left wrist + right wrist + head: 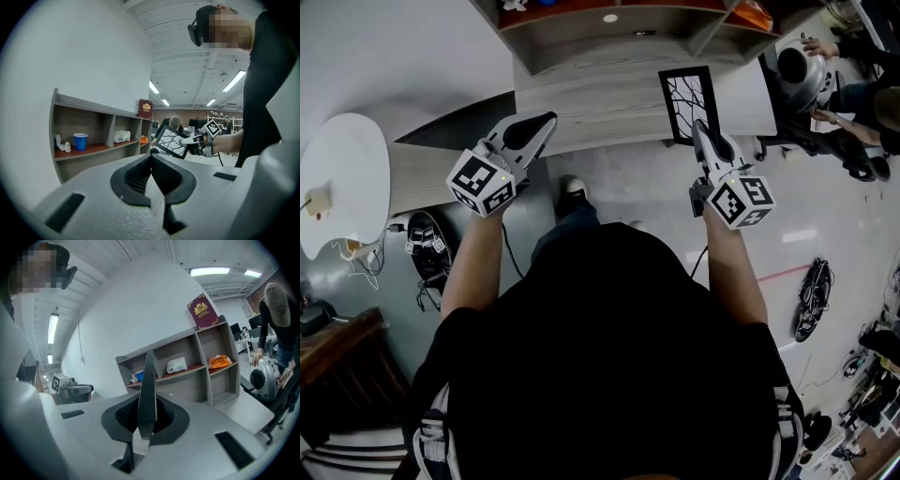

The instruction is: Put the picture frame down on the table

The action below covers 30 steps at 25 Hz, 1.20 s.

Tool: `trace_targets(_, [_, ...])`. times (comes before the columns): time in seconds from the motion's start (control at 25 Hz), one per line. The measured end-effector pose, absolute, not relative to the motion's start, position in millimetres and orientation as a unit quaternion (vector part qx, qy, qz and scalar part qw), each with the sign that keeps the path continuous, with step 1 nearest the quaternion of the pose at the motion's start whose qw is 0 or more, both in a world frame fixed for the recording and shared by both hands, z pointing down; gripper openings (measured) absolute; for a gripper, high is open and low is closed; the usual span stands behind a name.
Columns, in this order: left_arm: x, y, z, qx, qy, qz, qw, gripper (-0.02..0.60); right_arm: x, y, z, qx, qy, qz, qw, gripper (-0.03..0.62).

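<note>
A black picture frame (689, 103) with a white branch drawing hangs over the grey wooden table (609, 98), held by its lower edge. My right gripper (709, 141) is shut on it. In the right gripper view the picture frame (148, 390) shows edge-on, rising from between the closed jaws. In the left gripper view the picture frame (171, 141) is tilted in the air, with the right gripper (194, 139) behind it. My left gripper (539, 127) is at the table's near edge, to the left, shut with nothing in it; its jaws meet in its own view.
A shelf unit (628, 23) stands at the back of the table, holding a blue cup (80, 141), a white object (121, 136) and an orange item (219, 361); a dark red book (202, 310) rests on top. A round white table (342, 178) stands at left. People sit at right.
</note>
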<state>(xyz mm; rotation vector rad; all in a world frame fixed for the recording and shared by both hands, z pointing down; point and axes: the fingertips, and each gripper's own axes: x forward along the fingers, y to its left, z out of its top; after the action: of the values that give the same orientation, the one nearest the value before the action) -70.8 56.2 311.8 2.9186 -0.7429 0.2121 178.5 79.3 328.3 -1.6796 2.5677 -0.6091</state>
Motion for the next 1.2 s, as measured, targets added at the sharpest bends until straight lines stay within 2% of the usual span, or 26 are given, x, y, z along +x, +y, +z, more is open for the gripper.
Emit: trace_targets(1.2, [-118.7, -54.6, 323.7, 0.970, -0.223, 0.062, 0.074, 0.018, 121.4, -17.1, 342.2, -0.552, 0.807, -0.209, -0.007, 0.018])
